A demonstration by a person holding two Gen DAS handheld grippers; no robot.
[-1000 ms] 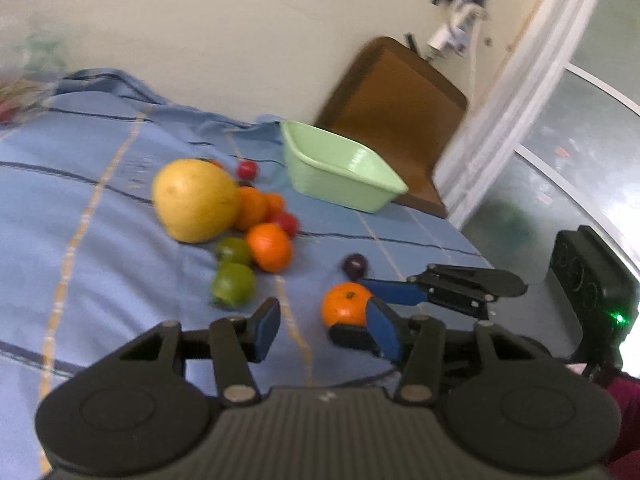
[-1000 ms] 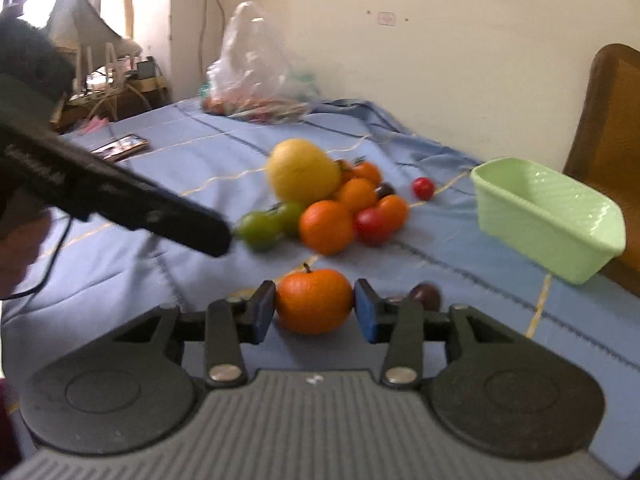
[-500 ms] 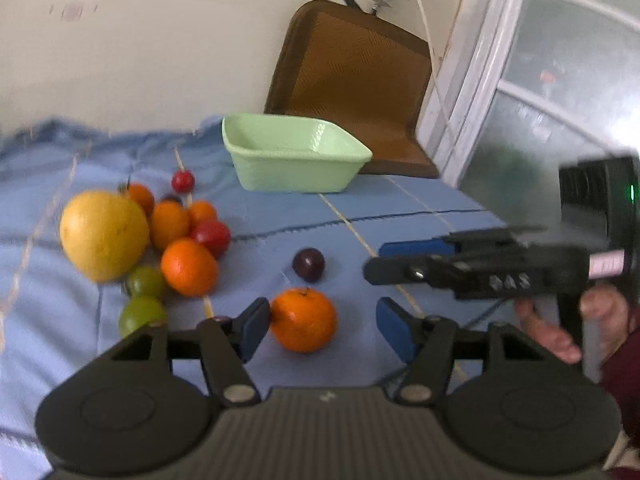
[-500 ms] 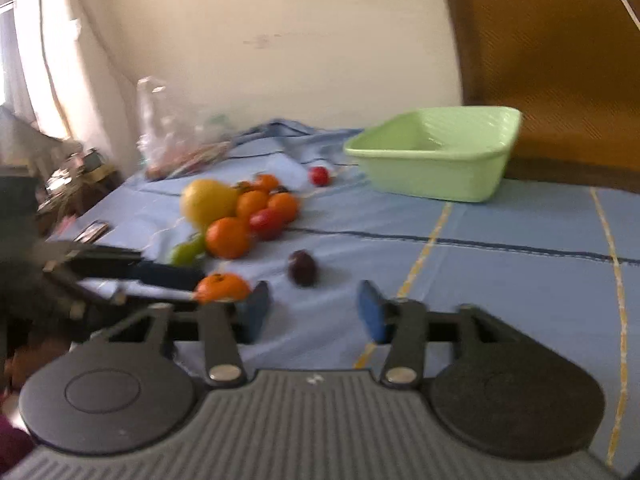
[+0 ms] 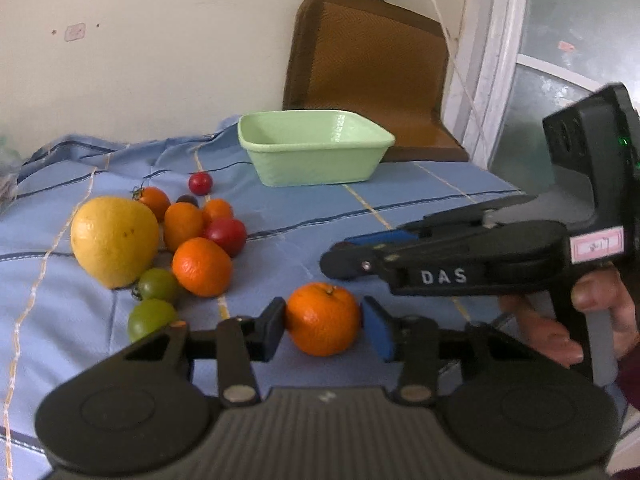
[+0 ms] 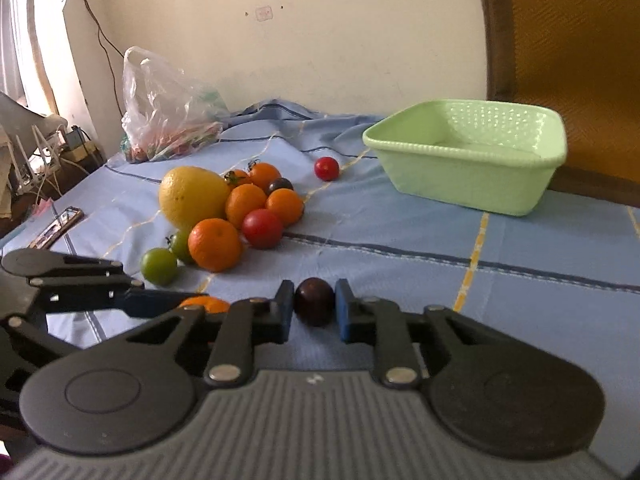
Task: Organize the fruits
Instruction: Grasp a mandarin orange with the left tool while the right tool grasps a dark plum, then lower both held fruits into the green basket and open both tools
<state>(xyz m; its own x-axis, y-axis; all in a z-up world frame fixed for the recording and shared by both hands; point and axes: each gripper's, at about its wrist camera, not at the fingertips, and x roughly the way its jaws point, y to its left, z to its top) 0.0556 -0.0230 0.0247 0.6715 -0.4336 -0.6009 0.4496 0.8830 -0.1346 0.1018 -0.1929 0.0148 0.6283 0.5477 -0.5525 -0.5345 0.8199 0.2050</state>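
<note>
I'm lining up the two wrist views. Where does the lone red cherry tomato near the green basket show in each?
Left wrist: red cherry tomato upper left of centre, left of the green basket.
Right wrist: tomato centre, left of the basket.
Shared landmark: the big yellow fruit.

Matt blue striped cloth (image 6: 400,224); glossy pale-green perforated plastic basin (image 6: 472,184); crinkled clear plastic bag (image 6: 168,108); dimpled orange mandarin (image 5: 323,319)

A worktop under a blue striped cloth (image 6: 400,224) carries a green tub (image 6: 472,176), a heap of fruit (image 6: 236,208) with one red tomato (image 6: 326,168) apart, a plastic bag (image 6: 168,108) and a phone (image 6: 56,228).
</note>
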